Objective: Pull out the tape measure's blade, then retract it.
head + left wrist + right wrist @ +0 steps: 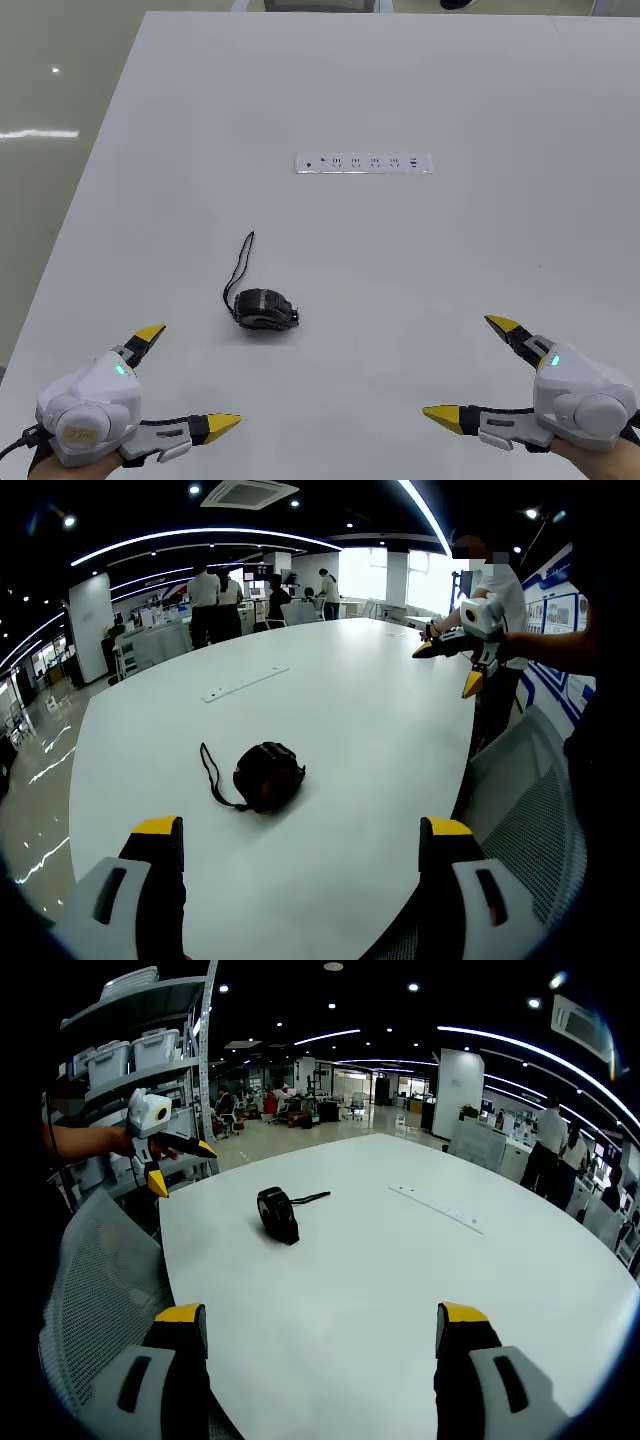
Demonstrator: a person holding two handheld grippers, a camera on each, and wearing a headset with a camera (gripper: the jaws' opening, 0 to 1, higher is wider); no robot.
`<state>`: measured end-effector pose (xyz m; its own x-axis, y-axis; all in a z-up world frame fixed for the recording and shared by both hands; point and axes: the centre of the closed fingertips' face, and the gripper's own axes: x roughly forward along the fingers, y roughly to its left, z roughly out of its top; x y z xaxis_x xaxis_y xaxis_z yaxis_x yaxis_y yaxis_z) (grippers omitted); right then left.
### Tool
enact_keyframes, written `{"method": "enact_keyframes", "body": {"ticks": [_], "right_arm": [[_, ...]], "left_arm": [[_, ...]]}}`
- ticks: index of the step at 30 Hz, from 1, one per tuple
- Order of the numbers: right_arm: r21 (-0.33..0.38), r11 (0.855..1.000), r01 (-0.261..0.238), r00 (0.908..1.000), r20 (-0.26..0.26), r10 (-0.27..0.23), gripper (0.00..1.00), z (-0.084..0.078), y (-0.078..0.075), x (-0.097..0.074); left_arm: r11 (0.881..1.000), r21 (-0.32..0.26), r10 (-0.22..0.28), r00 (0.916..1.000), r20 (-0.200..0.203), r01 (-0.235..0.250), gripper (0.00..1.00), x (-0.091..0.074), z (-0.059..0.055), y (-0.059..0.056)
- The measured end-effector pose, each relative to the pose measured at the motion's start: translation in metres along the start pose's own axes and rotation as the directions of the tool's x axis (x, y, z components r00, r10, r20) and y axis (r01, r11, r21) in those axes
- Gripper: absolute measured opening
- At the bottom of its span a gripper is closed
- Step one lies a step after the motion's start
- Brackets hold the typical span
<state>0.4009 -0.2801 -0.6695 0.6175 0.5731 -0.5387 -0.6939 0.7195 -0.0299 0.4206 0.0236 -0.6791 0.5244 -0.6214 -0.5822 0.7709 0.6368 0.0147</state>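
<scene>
A black tape measure (265, 309) lies on the white table (420, 250) with its thin wrist cord (240, 262) trailing away from me; its blade is inside the case. My left gripper (188, 378) is open at the near left, short of the tape measure (268, 776) and apart from it. My right gripper (468, 372) is open at the near right, farther from the tape measure (278, 1214). Nothing is between either pair of jaws. The left gripper view shows the right gripper (448, 664) across the table, and the right gripper view shows the left gripper (178, 1164).
A flush power strip (364, 163) is set in the table beyond the tape measure. A mesh chair (95, 1290) stands at the table's near edge. Shelves with bins (130, 1055) and several people (215, 595) are in the room behind.
</scene>
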Motion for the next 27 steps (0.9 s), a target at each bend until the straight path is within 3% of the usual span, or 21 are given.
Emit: {"method": "enact_keyframes", "body": {"ticks": [27], "right_arm": [[-0.035, 0.999, -0.042, 0.9991, -0.008, 0.041, 0.93, 0.0002, 0.0002, 0.0012]], "left_arm": [[0.999, 0.033, -0.017, 0.9998, -0.006, 0.017, 0.92, 0.004, 0.0034, 0.0035]]}}
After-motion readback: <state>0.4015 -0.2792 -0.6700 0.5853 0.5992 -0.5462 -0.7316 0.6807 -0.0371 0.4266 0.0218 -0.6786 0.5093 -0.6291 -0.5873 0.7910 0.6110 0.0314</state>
